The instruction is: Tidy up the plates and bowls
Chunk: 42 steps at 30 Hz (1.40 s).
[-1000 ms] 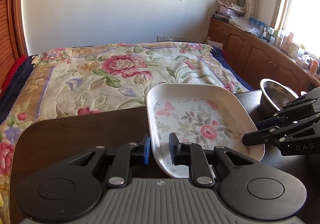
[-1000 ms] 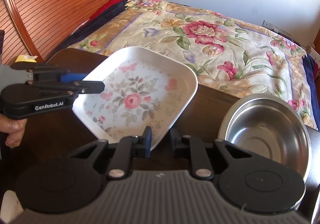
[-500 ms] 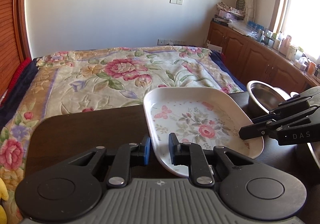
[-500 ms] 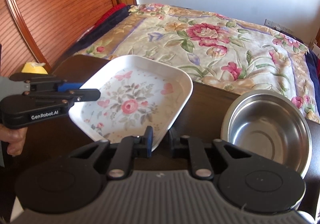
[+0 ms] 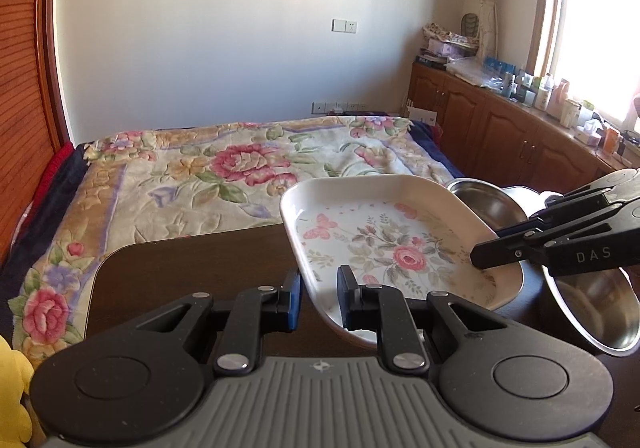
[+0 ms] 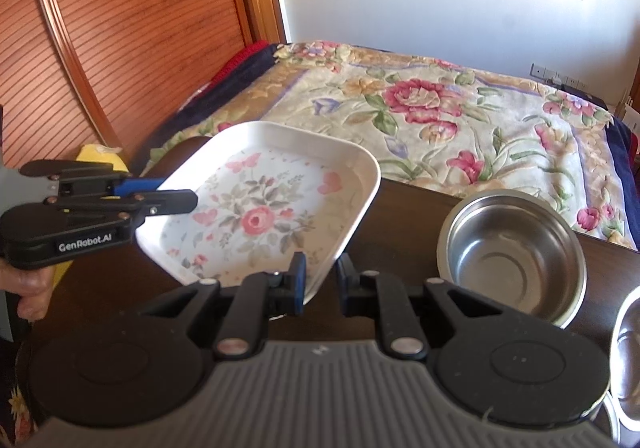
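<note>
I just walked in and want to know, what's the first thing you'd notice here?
The flowery tray, held above the dark table by both grippers: the left gripper pinches one edge, the right gripper another. Next, the shiny steel bowl sitting on the table to the tray's right. Behind them is a big bed with a rose-patterned cover.

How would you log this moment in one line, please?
left gripper: shut on floral plate | right gripper: shut on floral plate | plate: lifted | steel bowl: on table
</note>
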### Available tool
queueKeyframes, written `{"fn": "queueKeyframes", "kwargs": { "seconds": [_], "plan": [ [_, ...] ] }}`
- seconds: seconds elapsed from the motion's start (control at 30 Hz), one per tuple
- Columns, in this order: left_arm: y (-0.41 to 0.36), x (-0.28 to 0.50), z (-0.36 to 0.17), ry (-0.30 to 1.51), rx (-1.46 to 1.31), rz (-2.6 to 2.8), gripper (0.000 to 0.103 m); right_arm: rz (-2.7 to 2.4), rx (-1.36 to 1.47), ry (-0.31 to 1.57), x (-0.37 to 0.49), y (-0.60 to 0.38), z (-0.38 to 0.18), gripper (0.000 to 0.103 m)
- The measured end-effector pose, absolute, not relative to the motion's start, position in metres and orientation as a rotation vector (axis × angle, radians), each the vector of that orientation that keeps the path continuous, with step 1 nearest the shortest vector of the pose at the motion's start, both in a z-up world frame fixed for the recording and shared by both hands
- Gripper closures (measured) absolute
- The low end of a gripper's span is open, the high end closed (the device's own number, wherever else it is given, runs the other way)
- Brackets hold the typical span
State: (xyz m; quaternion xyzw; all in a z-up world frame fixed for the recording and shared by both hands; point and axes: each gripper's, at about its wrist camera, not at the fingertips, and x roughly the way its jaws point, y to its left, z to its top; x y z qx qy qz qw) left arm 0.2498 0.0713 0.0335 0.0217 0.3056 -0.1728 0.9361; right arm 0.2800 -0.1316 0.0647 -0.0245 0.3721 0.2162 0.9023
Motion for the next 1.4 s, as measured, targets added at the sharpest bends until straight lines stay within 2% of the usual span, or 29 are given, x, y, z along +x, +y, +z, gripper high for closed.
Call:
{"fn": "queueKeyframes", "kwargs": {
  "seconds": [0.47,0.5,0.6,0.63,0.97,1.4],
  "plan": [
    [0.056,0.191,0.049,0.593,0.064,-0.365,0.082,0.448,-0.036,0.722,0.235,-0.149,0.075,0.085],
    [0.056,0.188,0.049,0.591,0.065,-0.365,0.082,0.55,-0.067,0.775,0.232,-0.15,0.075,0.085],
    [0.053,0.176,0.049,0.59,0.065,-0.366,0.082,0.554,-0.061,0.77,0.223,-0.155,0.076,0.086],
    [0.052,0.173,0.049,0.589,0.065,-0.367,0.082,0.456,-0.014,0.719,0.22,-0.156,0.076,0.086],
    [0.049,0.141,0.053,0.579,0.069,-0.375,0.082,0.47,0.003,0.697,0.191,-0.165,0.078,0.086],
    [0.059,0.095,0.039,0.599,0.064,-0.39,0.083,0.532,0.043,0.684,0.153,-0.171,0.067,0.086]
  ]
}}
